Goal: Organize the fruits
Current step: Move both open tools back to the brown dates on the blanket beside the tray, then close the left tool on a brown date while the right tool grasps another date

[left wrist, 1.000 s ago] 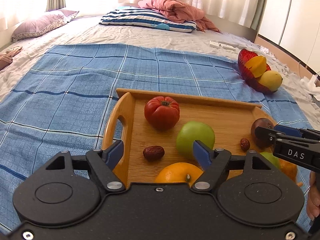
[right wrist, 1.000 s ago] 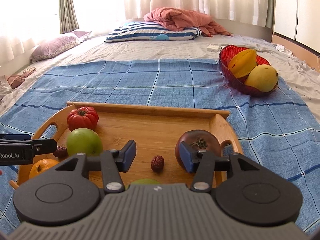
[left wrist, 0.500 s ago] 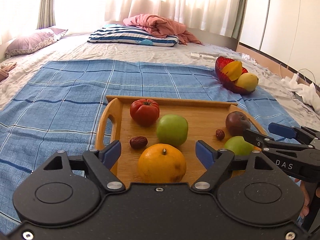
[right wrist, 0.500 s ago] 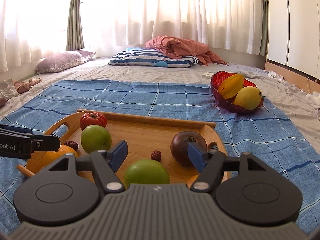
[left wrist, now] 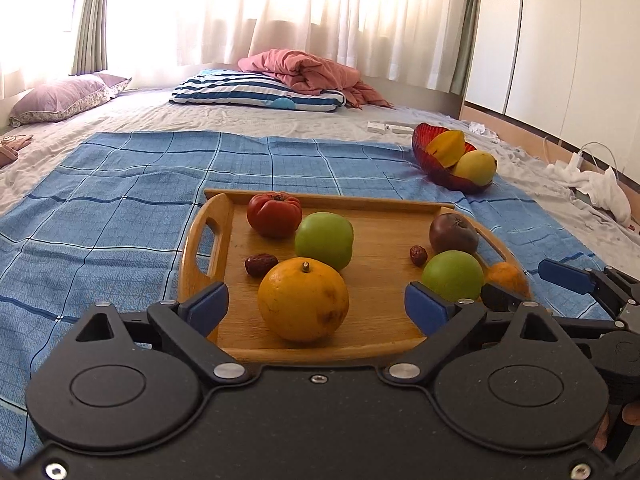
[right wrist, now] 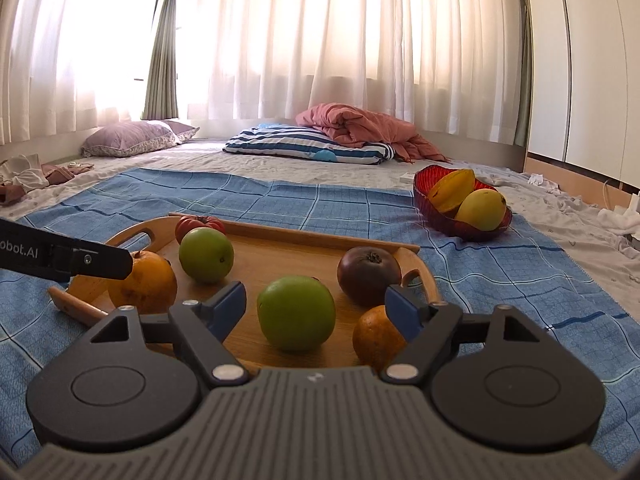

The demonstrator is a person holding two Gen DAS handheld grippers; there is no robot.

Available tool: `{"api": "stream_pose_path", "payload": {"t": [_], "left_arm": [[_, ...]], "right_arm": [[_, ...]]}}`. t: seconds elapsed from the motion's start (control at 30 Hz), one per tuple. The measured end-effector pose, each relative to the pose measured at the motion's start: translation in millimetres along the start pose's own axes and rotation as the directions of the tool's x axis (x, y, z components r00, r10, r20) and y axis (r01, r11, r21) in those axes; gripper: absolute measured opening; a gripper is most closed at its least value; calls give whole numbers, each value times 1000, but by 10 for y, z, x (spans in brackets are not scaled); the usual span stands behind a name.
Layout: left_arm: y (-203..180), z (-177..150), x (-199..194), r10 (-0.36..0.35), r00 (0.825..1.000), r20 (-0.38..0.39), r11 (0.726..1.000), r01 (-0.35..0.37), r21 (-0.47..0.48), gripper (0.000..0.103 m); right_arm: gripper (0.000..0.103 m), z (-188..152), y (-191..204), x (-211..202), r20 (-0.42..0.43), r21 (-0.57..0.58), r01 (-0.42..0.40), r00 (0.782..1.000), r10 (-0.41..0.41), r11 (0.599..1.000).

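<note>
A wooden tray (left wrist: 384, 236) on a blue checked cloth holds a red tomato (left wrist: 274, 214), two green apples (left wrist: 324, 240) (left wrist: 452, 274), two oranges (left wrist: 303, 304) (left wrist: 508, 278), a dark purple fruit (left wrist: 453, 234) and two dates (left wrist: 261, 264). My left gripper (left wrist: 316, 306) is open, with the large orange between its fingers. My right gripper (right wrist: 316, 306) is open around a green apple (right wrist: 296, 312), with an orange (right wrist: 376, 338) by its right finger. A red bowl (left wrist: 448, 164) at the back right holds a starfruit and a mango.
The blue checked cloth (left wrist: 120, 200) covers a bed. A striped pillow (left wrist: 256, 90), a pink blanket (left wrist: 304, 72) and a purple pillow (left wrist: 60, 98) lie at the back. White clothes and cables (left wrist: 592, 184) lie at the right edge.
Both grippers have drawn back and lowered, so the tray looks farther away. The large orange and the near green apple now show fully between the fingers.
</note>
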State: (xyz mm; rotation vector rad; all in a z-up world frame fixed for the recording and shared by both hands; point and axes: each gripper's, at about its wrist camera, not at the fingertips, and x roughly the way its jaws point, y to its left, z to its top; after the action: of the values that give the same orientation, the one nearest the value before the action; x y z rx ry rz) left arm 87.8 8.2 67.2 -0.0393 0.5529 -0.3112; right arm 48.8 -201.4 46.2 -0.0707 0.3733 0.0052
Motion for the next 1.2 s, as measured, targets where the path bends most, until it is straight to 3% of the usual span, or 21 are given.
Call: {"api": "stream_pose_path", "payload": {"t": [0.1,0.17,0.23,0.6,0.8,0.93,1.13,1.17,1.2], "left_arm": [[-33,-52,-16,-13,1000,22,1000,13,-1,103],[-51,-82,-10,-23,1000,13,1000,23,-2,103],[-71,-121,-5,-23,1000,5,1000,23,-5,103],[-299,-382,-11,-5,1000,18,997,4,73,103],[-458,-446,-12,-36,999,10,990,34,136,94],[-501,-457,26,-50,999,-16,989,51,137,84],[-483,-468,86,-66,996,-54,991,72,114,66],[-483,-470,93,-68,996,-58,991,75,113,64],[-486,-471,98,-71,996,-62,991,77,112,64]], "right_arm": [[87,-87,18,-57,17,-7,-6,1000,6,1000],[86,-134,29,-67,11,-26,-14,1000,15,1000],[79,-186,46,-72,5,-40,-8,1000,9,999],[73,-443,45,-212,5,-50,-15,1000,15,999],[58,-561,72,-201,-42,-65,-44,998,42,997],[52,-593,133,-192,-58,-76,-87,995,83,993],[40,-609,229,-97,-83,-82,-87,993,80,993],[37,-618,237,-91,-80,-74,-80,994,74,994],[28,-628,252,-87,-77,-75,-62,995,56,995]]}}
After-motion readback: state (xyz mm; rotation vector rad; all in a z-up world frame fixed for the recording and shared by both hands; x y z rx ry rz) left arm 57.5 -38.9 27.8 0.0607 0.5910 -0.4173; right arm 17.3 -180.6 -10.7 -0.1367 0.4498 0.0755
